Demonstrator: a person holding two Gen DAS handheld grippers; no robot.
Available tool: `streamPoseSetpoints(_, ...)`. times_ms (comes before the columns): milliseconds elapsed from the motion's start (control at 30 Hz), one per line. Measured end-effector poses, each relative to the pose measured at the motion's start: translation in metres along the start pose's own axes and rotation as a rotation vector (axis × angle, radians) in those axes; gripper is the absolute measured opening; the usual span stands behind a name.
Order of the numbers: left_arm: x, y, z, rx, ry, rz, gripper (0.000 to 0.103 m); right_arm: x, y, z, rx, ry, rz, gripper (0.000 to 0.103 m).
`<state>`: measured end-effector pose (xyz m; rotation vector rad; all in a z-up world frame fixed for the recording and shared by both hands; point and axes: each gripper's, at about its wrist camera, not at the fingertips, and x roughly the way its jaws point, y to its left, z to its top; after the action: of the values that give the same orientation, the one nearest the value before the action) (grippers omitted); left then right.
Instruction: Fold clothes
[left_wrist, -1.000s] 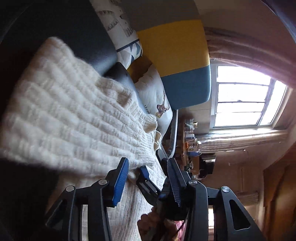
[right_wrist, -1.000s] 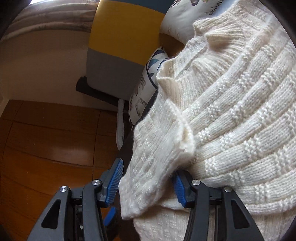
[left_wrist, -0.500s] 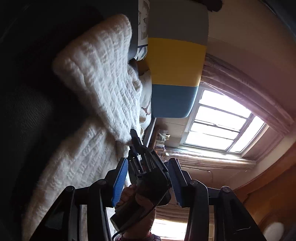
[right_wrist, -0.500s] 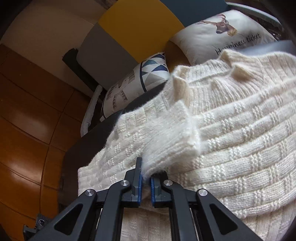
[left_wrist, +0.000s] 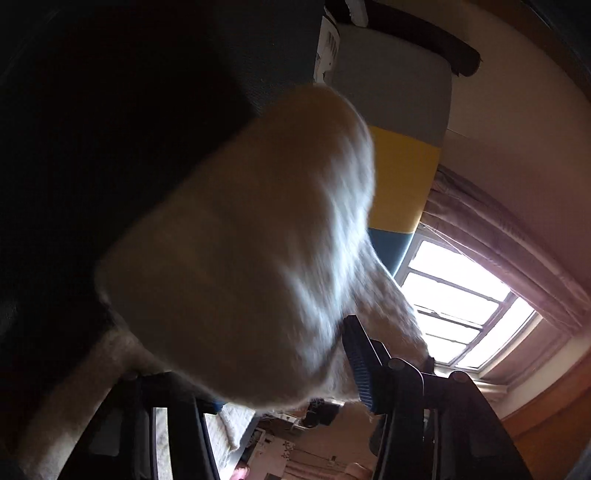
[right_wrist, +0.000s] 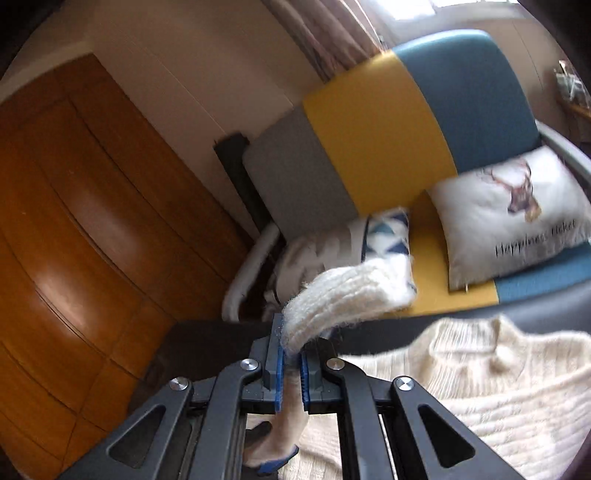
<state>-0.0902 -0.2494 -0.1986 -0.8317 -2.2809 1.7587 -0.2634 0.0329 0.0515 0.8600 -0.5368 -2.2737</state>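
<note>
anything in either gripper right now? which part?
Right gripper is shut on the cream sweater, pinching its sleeve end. Left gripper: blurred sweater fabric fills it, hold unclear.

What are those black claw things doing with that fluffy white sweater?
A person is folding a cream knitted sweater with a claw in each hand. The right claw is shut on a sleeve and holds it up in the air above the rest of the sweater, which lies on a dark surface in front of a yellow, blue and grey sofa with cushions. The left claw is open, with blurry knit right in front of it.
</note>
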Motion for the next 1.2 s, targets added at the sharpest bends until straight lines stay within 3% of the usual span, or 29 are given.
streamPoseSetpoints(133,-0.002,0.005,0.007,0.005,-0.022,0.025,0.055,-0.044,-0.045,-0.011,0.056,-0.07,-0.041,0.006)
streamPoseSetpoints(333,-0.004,0.005,0.005,0.055,-0.031,0.069,0.054,-0.072,-0.159,-0.09,0.302,-0.036,-0.192,0.006)
streamPoseSetpoints(467,0.0,0.005,-0.001,0.103,-0.036,0.154,0.032,-0.072,-0.203,-0.139,0.409,0.017,-0.25,0.006)
streamPoseSetpoints(567,0.006,0.002,-0.005,0.159,-0.031,0.227,0.016,-0.07,-0.219,-0.161,0.451,0.034,-0.26,0.006)
streamPoseSetpoints(667,0.01,-0.008,-0.01,0.226,-0.027,0.251,0.011,-0.077,-0.223,-0.158,0.443,0.013,-0.238,0.006)
streamPoseSetpoints(767,0.012,-0.024,-0.015,0.327,-0.04,0.268,0.01,-0.093,-0.203,-0.138,0.325,-0.041,-0.207,0.006)
streamPoseSetpoints(867,0.015,-0.025,-0.02,0.423,-0.047,0.361,0.01,-0.095,-0.188,-0.131,0.214,-0.041,-0.245,0.006)
streamPoseSetpoints(933,0.017,-0.016,-0.02,0.434,-0.024,0.405,0.01,-0.087,-0.204,-0.145,0.284,0.028,-0.265,0.006)
streamPoseSetpoints(1000,0.015,-0.009,-0.018,0.426,-0.009,0.393,0.009,-0.085,-0.228,-0.166,0.414,0.05,-0.233,0.009)
streamPoseSetpoints(1067,0.015,-0.008,-0.017,0.423,0.004,0.392,0.01,-0.092,-0.239,-0.175,0.477,-0.017,-0.17,0.01)
streamPoseSetpoints(1100,0.016,-0.009,-0.016,0.42,0.01,0.393,0.01,-0.095,-0.241,-0.174,0.492,-0.042,-0.158,0.017)
streamPoseSetpoints(1200,0.021,-0.01,-0.012,0.397,0.021,0.391,0.01,-0.094,-0.246,-0.163,0.504,-0.045,-0.218,0.019)
